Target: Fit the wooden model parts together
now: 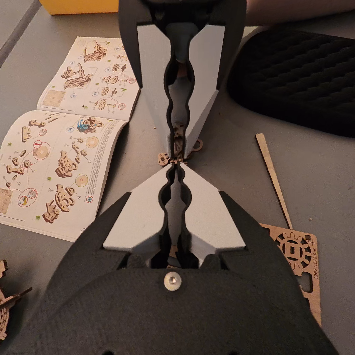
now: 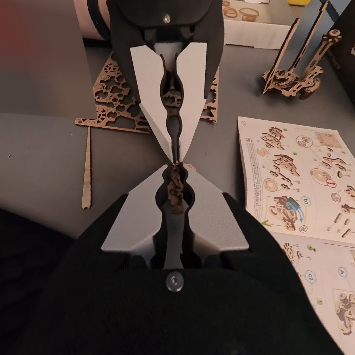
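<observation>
My two grippers meet tip to tip above the grey table (image 1: 230, 172). My right gripper (image 2: 175, 167) is shut on a flat wooden sub-assembly (image 2: 175, 190) that stands edge-on between its fingers. It also shows in the left wrist view (image 1: 178, 137), where the right gripper (image 1: 177, 153) comes in from the top. My left gripper (image 1: 175, 165) is shut on a small wooden gear-like piece (image 1: 175, 159), which touches the end of the sub-assembly. In the right wrist view the left gripper (image 2: 175, 159) comes in from the top. How the two parts join is hidden by the fingertips.
An open instruction booklet (image 1: 63, 146) lies left of the grippers. A black quilted pad (image 1: 297, 82), a wooden stick (image 1: 272, 180) and a punched wooden sheet (image 1: 295, 255) lie to the right. A partly built wooden model (image 2: 294, 76) and a white box (image 2: 249, 32) stand farther off. Less than 4 cm separates the two grippers' tips. The partly built wooden model (image 2: 294, 76) is about equally far from each gripper, around 20 cm.
</observation>
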{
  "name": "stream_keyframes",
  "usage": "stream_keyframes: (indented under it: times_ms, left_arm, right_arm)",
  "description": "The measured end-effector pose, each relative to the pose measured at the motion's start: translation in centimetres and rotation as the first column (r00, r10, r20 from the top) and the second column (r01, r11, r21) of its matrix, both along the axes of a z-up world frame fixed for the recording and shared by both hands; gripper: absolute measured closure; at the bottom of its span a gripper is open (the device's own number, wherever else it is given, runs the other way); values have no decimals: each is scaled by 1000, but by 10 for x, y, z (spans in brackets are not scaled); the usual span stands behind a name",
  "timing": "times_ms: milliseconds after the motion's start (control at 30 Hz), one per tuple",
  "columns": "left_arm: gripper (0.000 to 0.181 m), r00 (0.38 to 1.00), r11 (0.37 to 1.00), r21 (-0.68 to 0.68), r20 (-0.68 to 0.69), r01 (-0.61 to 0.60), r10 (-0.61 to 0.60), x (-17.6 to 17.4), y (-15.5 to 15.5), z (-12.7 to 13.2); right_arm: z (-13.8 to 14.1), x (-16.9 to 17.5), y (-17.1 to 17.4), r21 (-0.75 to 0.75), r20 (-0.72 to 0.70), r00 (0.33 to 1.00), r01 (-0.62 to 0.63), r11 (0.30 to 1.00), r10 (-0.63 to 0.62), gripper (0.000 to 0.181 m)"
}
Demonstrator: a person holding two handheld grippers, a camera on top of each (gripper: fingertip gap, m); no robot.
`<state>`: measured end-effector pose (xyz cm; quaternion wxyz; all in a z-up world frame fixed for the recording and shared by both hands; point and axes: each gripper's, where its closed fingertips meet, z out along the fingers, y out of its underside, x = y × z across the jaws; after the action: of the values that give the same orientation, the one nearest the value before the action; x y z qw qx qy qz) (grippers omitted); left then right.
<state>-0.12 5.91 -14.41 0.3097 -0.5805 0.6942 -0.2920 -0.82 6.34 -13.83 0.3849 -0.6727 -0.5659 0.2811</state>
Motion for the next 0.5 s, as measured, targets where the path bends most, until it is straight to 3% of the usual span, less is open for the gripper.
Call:
stream_keyframes:
  times_ms: [367,500]
  left_arm:
    - [181,1000,1000,-8,-1,-12,12,-10,2,6]
    - [175,1000,995,-97,17,-18,19,-13,1,11]
  right_arm:
    - [-1,-1,0,12,-5,1000,6,1000,-6,178]
    - [0,-1,0,23,-2,1000,8,1000,-8,178]
